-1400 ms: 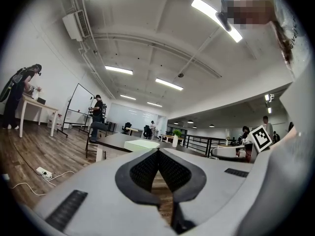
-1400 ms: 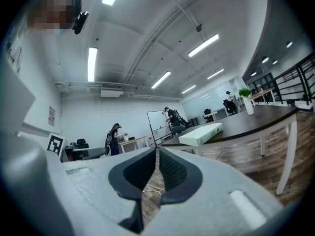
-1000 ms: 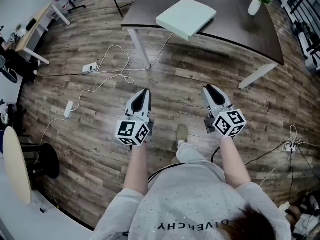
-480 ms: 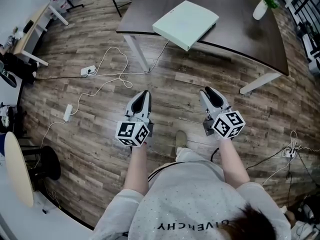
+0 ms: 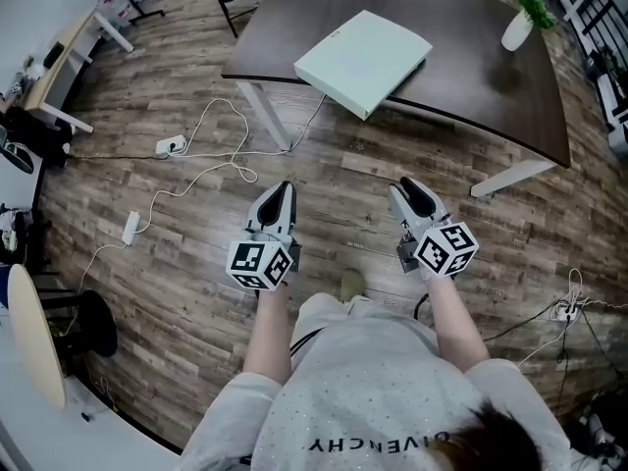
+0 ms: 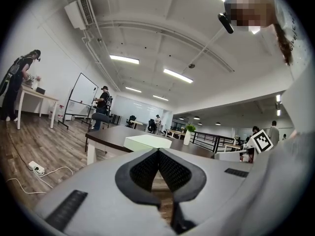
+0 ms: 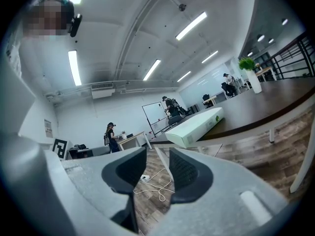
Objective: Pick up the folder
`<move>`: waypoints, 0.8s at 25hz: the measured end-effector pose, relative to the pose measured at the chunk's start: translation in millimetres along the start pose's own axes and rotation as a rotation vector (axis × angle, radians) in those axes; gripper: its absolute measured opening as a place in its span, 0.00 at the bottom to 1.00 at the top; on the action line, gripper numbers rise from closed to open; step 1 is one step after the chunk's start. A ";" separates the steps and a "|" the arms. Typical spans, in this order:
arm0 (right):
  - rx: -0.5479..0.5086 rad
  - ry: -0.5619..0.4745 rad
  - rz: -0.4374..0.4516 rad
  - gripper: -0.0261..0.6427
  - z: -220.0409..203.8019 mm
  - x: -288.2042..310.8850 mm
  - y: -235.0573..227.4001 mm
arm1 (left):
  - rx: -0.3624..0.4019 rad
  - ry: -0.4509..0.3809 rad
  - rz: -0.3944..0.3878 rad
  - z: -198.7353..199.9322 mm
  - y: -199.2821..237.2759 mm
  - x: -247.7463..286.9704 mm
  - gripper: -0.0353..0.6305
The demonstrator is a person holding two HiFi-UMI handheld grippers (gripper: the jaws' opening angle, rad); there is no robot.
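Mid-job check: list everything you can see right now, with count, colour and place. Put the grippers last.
folder: one, pale green, lying on the table, one corner past its near edge
table: one, dark brown top on white legs, ahead of the person
potted plant: one, green in a white vase, far right of the table
power strip: one, white, on the wood floor at left
cables: several, white, looping across the floor by the power strip
round tabletop: one, pale, at the far left edge
stool: one, black, beside the round tabletop
left gripper: one, grey, jaws together, empty, over the floor
right gripper: one, grey, jaws apart, nothing between them
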State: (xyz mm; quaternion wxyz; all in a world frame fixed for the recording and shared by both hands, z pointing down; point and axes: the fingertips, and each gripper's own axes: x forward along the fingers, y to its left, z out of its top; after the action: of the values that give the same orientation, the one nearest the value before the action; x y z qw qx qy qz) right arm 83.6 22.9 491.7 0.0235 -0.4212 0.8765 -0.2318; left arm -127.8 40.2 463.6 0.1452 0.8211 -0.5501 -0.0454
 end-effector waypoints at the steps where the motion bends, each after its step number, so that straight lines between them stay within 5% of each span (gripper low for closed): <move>1: 0.003 0.000 -0.001 0.25 0.9 1.6 -3.8 | -0.003 0.002 -0.002 -0.2 0.1 4.5 0.05; 20: 0.092 0.007 -0.024 0.26 6.4 38.2 -48.1 | -0.003 0.046 -0.039 -8.3 9.2 59.2 0.05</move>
State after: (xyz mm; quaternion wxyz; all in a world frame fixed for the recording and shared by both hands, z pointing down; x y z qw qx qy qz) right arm 95.5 -34.1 512.4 0.0368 -0.4294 0.8599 -0.2737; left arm -111.0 -15.7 479.3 0.1579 0.8322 -0.5307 -0.0303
